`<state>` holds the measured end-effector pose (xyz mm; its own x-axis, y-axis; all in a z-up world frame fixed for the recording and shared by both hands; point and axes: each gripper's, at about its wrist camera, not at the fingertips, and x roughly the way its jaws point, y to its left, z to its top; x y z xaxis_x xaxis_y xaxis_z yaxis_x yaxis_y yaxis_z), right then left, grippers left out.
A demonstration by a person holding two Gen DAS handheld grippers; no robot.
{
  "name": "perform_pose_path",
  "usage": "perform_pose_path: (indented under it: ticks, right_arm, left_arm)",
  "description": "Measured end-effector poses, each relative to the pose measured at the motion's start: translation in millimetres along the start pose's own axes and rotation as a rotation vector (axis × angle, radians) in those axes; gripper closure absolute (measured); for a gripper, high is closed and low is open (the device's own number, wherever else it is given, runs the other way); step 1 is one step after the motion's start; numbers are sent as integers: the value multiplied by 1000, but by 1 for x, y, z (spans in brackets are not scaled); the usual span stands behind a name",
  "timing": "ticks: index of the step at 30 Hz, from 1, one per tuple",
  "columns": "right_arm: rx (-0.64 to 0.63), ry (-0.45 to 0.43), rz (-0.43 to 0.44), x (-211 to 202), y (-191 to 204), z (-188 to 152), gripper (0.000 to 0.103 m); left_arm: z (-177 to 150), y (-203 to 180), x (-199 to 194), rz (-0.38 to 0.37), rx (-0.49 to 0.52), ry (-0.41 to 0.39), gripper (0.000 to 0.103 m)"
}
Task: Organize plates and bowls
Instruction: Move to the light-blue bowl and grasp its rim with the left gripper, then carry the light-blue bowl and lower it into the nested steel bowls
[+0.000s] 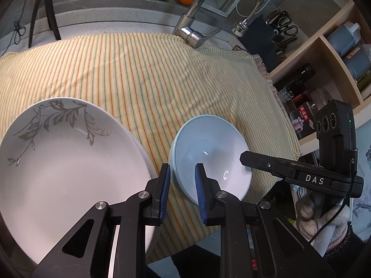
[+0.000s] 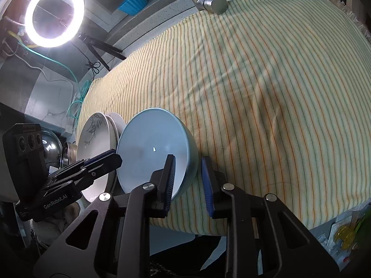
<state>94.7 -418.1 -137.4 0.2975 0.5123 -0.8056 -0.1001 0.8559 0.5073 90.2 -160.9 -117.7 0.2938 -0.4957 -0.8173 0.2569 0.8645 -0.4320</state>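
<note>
Striped cloth, a plate and a bowl, and two tongs closing in on the bowl.

Leftmost, the plate (image 1: pixel 69 162) sits on the cloth (image 1: pixel 139 74) over the desk, another plate apparently under it. Just right of it the blue bowl (image 1: pixel 211 155) has its near rim straddled by the left tongs (image 1: pixel 183 185), pads parted, not pinching. The right tongs (image 2: pixel 187 183) likewise bracket its far wall, agape — likely to steady a two-sided lift.
</note>
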Motion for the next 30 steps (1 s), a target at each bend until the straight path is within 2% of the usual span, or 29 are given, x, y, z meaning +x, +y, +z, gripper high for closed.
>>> perform_pose_path:
  ticks: [9,17,23,30]
  right_arm:
    - [21,19,12,8,-4,-2,88]
    - [36,15,2,7,-3,2,88]
    - [19,-11,14,-6,10,9,88]
    - [-58,-48,34,-20,48,21,88]
  left_arm:
    - [1,1,5,-2,-3,13,88]
    - [3,0,-1,-18,-9,-2,88]
    - [6,0,-20,-37,-19,-50,88]
    - [8,11,-55,-37,-52,-136,88]
